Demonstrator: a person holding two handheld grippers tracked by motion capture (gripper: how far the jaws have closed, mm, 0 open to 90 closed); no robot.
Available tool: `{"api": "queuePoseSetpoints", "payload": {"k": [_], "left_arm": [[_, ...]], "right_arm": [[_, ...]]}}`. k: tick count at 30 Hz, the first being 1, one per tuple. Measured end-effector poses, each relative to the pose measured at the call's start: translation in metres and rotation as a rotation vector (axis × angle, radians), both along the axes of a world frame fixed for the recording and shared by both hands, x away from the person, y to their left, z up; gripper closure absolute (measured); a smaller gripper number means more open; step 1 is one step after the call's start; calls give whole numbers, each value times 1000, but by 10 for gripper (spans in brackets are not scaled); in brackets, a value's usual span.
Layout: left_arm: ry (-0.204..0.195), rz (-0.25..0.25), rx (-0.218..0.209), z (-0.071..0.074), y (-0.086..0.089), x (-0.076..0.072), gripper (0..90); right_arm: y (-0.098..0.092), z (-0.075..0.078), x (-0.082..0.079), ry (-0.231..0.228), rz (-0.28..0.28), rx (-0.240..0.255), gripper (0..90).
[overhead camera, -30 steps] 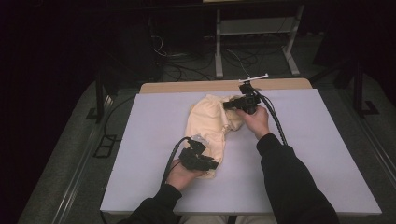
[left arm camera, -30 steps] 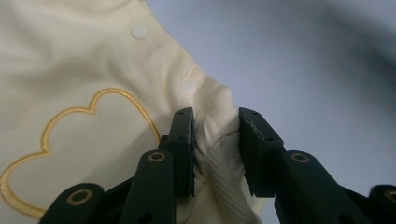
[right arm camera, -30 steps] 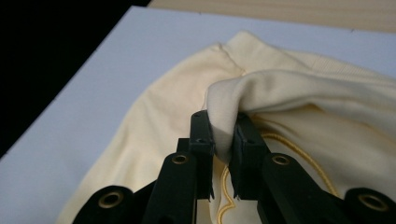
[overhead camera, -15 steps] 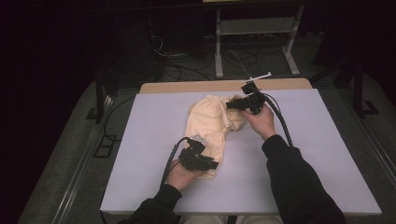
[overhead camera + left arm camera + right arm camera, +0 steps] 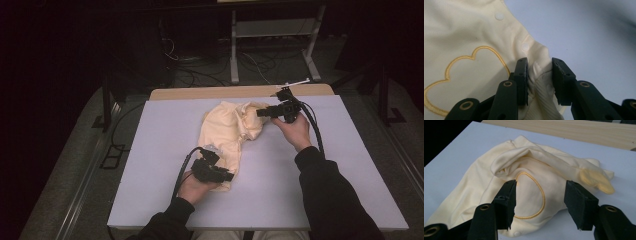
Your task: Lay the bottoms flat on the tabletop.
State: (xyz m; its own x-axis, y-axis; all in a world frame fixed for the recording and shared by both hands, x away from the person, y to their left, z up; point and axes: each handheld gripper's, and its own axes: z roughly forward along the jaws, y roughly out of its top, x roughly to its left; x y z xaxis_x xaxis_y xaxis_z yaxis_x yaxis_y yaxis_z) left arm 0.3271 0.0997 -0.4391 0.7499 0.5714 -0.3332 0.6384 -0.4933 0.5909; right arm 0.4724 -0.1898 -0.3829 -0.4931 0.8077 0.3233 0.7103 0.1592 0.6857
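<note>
Dark room behind; metal stand legs (image 5: 234, 55) and loose floor cables (image 5: 190, 75) at the far side. White tabletop (image 5: 350, 180) with a wooden strip (image 5: 225, 93) along its far edge.

Item 1, left: left gripper (image 5: 216, 172), held in the person's left hand (image 5: 192, 187) at the near edge of the garment. In the left gripper view its 2 jaws are clenched on a bunched ribbed hem of the cloth, with 2 white snaps (image 5: 525, 46) just beyond the pads.

Item 2, centre: pale yellow baby garment (image 5: 227, 132), crumpled, lying on the tabletop from its middle toward the near side. A gold stitched outline (image 5: 540, 195) runs across the cloth; a darker yellow patch (image 5: 596, 180) sits on a fold at one end.

Item 3, right: right gripper (image 5: 265, 112), held in the right hand (image 5: 295, 131) at the far right end of the garment, its cable (image 5: 315, 132) trailing back along the sleeve. Its jaws have just been opening and stand released, apart from the cloth, which lies beyond them; nothing is pinched between the pads.
</note>
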Motion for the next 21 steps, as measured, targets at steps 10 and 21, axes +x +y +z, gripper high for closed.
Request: {"api": "queuePoseSetpoints", "payload": {"k": [10,21], "left_arm": [[1,0,-3,0,0,0,663],[2,-2,-3,0,0,0,663]], "right_arm": [[3,-23,4,69,2,-14,247],[5,-54,14,183,-10,94,608]]}}
